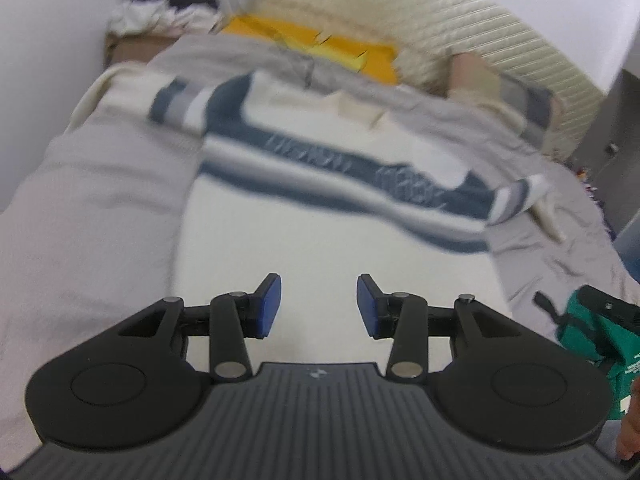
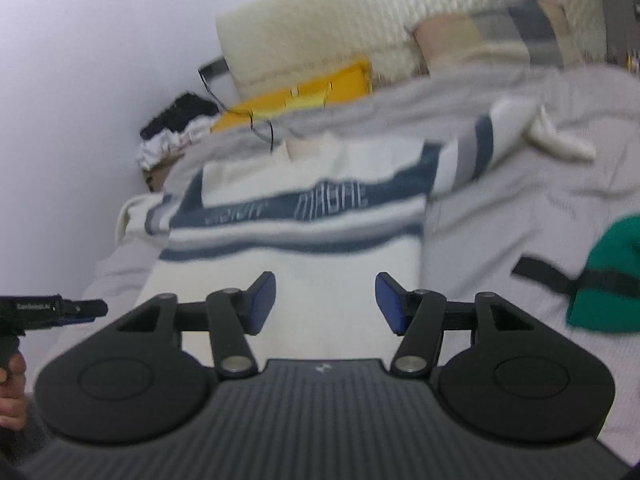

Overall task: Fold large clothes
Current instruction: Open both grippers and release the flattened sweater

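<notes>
On the grey-sheeted bed (image 1: 100, 208) a cream sweater (image 1: 320, 240) with navy stripes lies face up, sleeves spread, seemingly smoothed for its first fold. Left gripper (image 1: 319, 305) and right gripper (image 2: 325, 304) hover above its hem, jaws parted and empty; blur hides whether the hem lies flat

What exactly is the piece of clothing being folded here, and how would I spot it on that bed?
Start at the bed with the grey sheet that fills the view. Spread flat along its middle, below the yellow box near the headboard, lies the cream knitted sweater. It is the only item with dark blue and grey bands across its chest and sleeves; the green bag beside it is plain.
</notes>
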The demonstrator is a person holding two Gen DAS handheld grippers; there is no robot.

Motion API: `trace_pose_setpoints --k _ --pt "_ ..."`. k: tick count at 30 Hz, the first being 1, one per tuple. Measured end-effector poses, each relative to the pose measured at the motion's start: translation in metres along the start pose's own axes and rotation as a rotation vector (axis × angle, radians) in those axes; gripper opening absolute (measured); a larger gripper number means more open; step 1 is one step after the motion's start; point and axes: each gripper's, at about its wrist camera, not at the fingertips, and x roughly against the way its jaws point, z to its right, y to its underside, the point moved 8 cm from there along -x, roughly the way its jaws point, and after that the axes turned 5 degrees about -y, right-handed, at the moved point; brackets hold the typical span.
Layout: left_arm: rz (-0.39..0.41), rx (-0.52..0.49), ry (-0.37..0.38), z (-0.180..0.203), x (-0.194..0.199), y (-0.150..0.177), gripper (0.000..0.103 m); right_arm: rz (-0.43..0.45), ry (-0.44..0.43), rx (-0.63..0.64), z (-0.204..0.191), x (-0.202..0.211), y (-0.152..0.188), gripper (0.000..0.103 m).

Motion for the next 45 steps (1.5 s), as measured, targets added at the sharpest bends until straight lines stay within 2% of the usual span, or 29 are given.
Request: trace_pose_setpoints --k 5,8,13,18,25,28,31,33,34,35,38,40,45 --pt "0.104 -0.087 0.051 0.052 0.006 -0.018 0.048 0.093 0.033 0.039 0.005 0.003 -0.007 0.058" --pt "0.157 -0.145 0.066 0.079 0.003 -0.025 0.049 0.117 0.051 0.049 0.005 0.001 -0.005 0.058" --pt "0.19 -0.183 0.113 0.107 -0.01 -0.03 0.049 0.131 0.072 0.057 0.01 0.0 0.002 0.058" --pt "0.213 -0.224 0.127 0.121 -0.023 -0.024 0.049 0.155 0.12 0.081 0.021 0.007 0.011 0.058" --pt "0.221 -0.181 0.154 0.112 -0.037 -0.007 0.049 0.167 0.133 0.061 0.026 0.007 0.015 0.058" --pt "0.215 -0.163 0.138 0.1 -0.048 -0.001 0.053 0.169 0.168 0.079 0.025 0.002 0.014 0.058" --pt "0.187 -0.166 0.106 0.087 -0.068 0.005 0.056 0.145 0.157 0.058 0.029 -0.007 0.013 0.058" --pt "0.188 -0.177 0.07 0.08 -0.077 0.007 0.056 0.134 0.174 0.052 0.033 -0.013 0.013 0.066" --pt "0.188 -0.174 0.061 0.076 -0.08 0.007 0.056 0.138 0.18 0.048 0.036 -0.015 0.011 0.08" --pt "0.181 -0.165 0.059 0.073 -0.083 0.008 0.058 0.144 0.187 0.045 0.039 -0.017 0.008 0.088" --pt "0.151 -0.13 0.061 0.065 -0.091 0.011 0.066 0.131 0.238 0.066 0.048 -0.029 -0.002 0.09" --pt "0.142 -0.123 0.05 0.063 -0.095 0.012 0.069 0.153 0.265 0.079 0.054 -0.034 -0.012 0.09" --pt "0.111 -0.088 0.032 0.059 -0.107 0.016 0.081 0.156 0.255 0.032 0.074 -0.05 -0.032 0.09"
